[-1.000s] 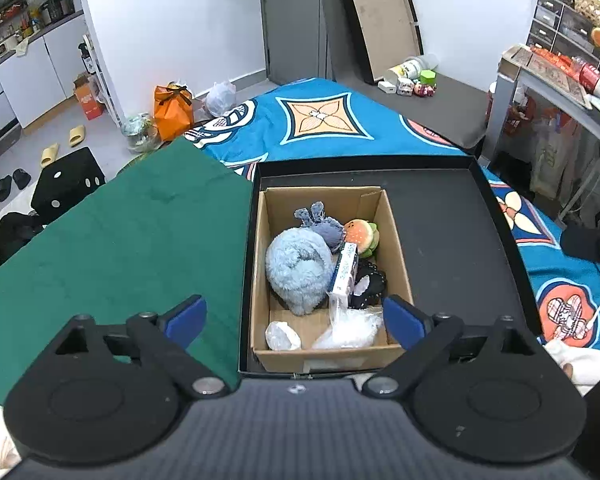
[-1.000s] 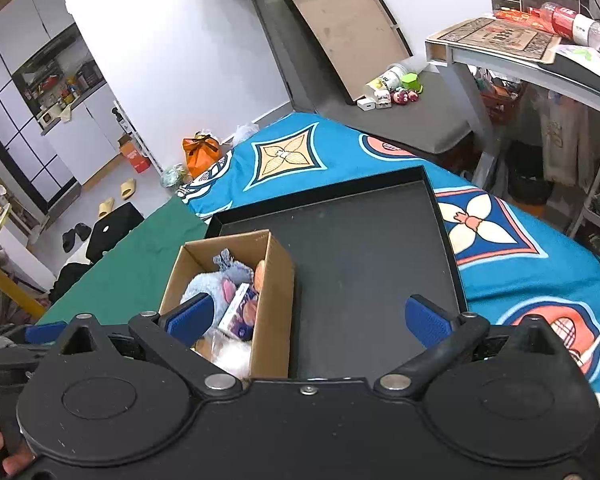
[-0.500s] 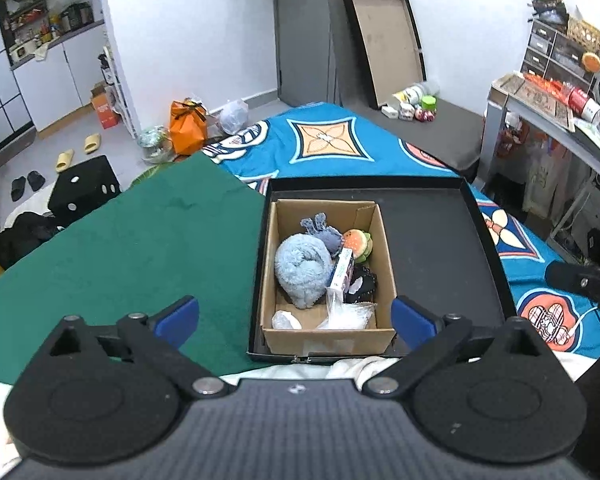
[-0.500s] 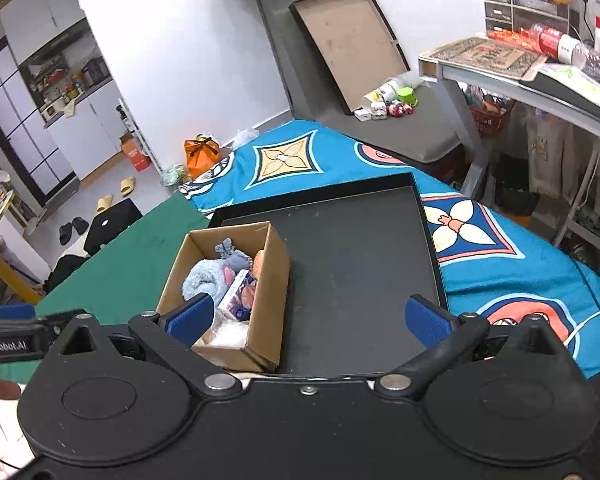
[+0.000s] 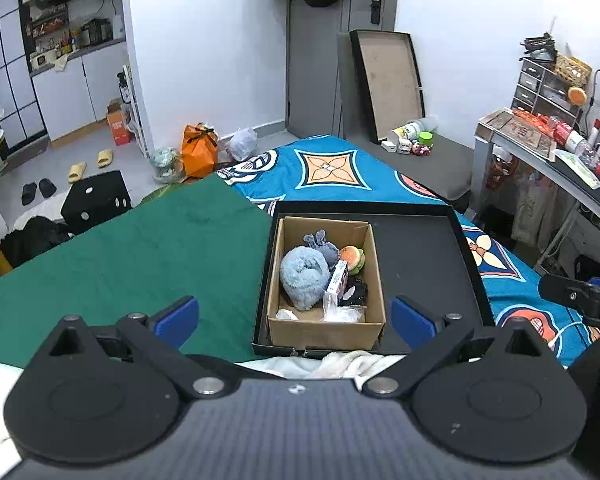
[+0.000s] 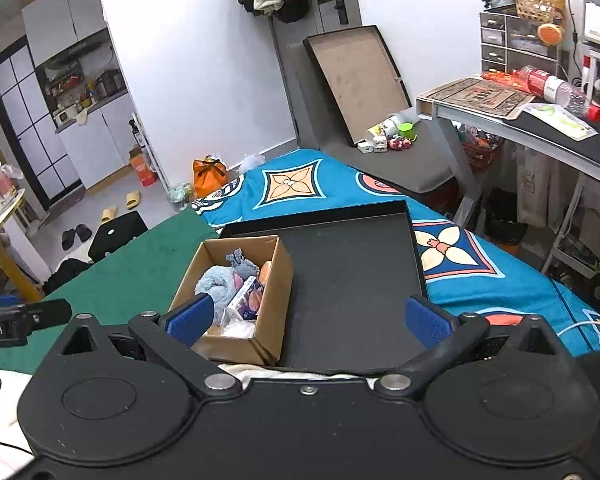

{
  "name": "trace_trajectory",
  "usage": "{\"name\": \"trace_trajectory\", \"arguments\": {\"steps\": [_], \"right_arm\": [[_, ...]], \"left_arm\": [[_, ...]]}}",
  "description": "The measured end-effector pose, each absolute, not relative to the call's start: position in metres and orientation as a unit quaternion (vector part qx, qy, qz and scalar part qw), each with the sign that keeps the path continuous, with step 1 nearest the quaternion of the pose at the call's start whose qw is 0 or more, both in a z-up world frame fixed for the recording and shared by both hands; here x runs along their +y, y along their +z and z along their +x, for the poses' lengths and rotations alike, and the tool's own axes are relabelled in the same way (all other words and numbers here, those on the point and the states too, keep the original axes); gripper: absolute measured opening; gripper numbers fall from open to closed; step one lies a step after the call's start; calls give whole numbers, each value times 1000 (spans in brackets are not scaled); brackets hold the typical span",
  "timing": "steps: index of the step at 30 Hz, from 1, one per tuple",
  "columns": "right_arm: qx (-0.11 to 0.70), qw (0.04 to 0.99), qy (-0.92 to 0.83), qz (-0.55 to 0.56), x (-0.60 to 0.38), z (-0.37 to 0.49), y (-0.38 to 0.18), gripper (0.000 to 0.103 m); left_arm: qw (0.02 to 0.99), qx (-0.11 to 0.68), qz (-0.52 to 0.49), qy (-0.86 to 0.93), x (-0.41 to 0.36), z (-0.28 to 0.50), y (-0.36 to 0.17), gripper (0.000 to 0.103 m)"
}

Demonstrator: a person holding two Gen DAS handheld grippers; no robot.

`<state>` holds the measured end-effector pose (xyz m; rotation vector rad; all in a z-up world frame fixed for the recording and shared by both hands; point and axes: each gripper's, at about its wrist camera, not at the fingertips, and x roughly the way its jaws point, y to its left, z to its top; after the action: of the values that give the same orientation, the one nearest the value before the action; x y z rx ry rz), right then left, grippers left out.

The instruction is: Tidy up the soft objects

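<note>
A brown cardboard box [image 5: 378, 268] [image 6: 278, 280] stands in the left part of a shallow black tray [image 5: 424, 256] [image 6: 352, 264]. It holds a light blue fluffy plush [image 5: 304, 276], a grey-blue plush [image 5: 320, 242], an orange-and-green plush [image 5: 352, 258], a small printed carton [image 5: 337, 276] and clear plastic bags [image 5: 342, 312]. My left gripper [image 5: 294, 316] is open and empty, held back above the near edge of the tray. My right gripper [image 6: 306, 316] is open and empty, also above the near edge.
The tray lies on a bed with a green cloth [image 5: 132, 252] on the left and a blue patterned blanket [image 5: 332, 168] behind and to the right. A white cloth [image 5: 340, 364] lies at the near edge. A desk [image 6: 540, 132] stands right.
Both grippers have pulled back and risen away from the box, so it looks smaller and farther. Both stay open and empty.
</note>
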<state>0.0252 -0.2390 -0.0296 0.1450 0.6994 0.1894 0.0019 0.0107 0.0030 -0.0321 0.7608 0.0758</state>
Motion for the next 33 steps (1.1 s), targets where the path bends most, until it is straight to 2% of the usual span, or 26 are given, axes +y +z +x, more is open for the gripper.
{"name": "trace_trajectory", "arguments": {"steps": [12,33], "right_arm": [[297,948,92,72,-245,-13,-5,103],[286,951,98,62,-251,-47,-7,103]], "left_arm": [[943,330,-23,26,8,-37,25,102],[948,318,-15,22,6,-69,30,102]]}}
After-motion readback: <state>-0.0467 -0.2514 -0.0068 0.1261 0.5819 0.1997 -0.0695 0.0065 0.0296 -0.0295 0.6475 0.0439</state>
